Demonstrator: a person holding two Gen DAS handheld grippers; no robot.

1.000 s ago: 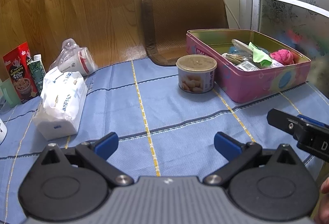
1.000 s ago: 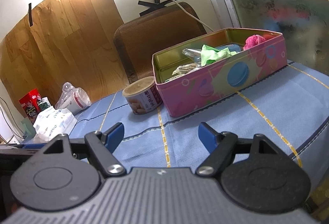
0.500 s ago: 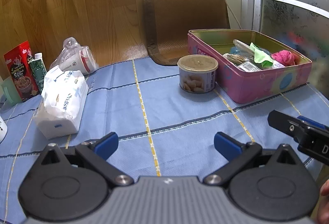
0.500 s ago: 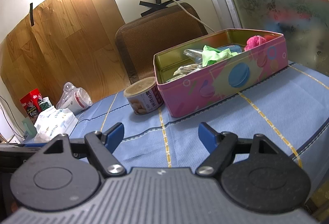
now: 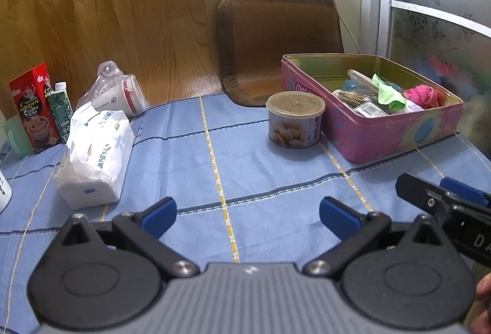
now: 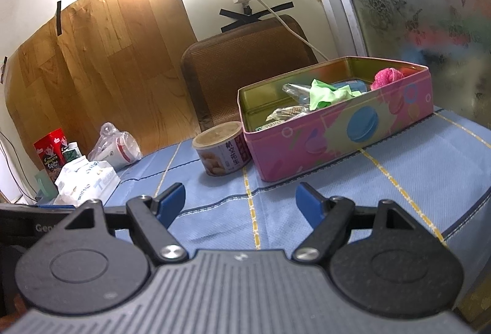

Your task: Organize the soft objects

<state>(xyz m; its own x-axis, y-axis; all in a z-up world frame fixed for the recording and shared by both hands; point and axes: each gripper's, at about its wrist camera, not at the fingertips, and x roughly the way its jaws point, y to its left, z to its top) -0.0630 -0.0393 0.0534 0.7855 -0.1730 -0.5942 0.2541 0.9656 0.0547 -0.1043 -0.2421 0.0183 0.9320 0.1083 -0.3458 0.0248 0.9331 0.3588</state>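
Observation:
A pink tin box stands open at the right of the blue tablecloth. Inside lie a green cloth, a pink fluffy ball and some wrapped packets. My left gripper hovers open over the cloth near the front edge, nothing between its blue fingertips. My right gripper is open too, low over the table, a short way in front of the tin. Its black body shows at the right of the left wrist view.
A round can stands just left of the tin. A tissue pack, bagged paper cups, a red snack box and a green carton sit at the left. A brown mat leans on the wall behind.
Both grippers stay open and nearly still. The views have shifted only slightly; nothing on the table has moved.

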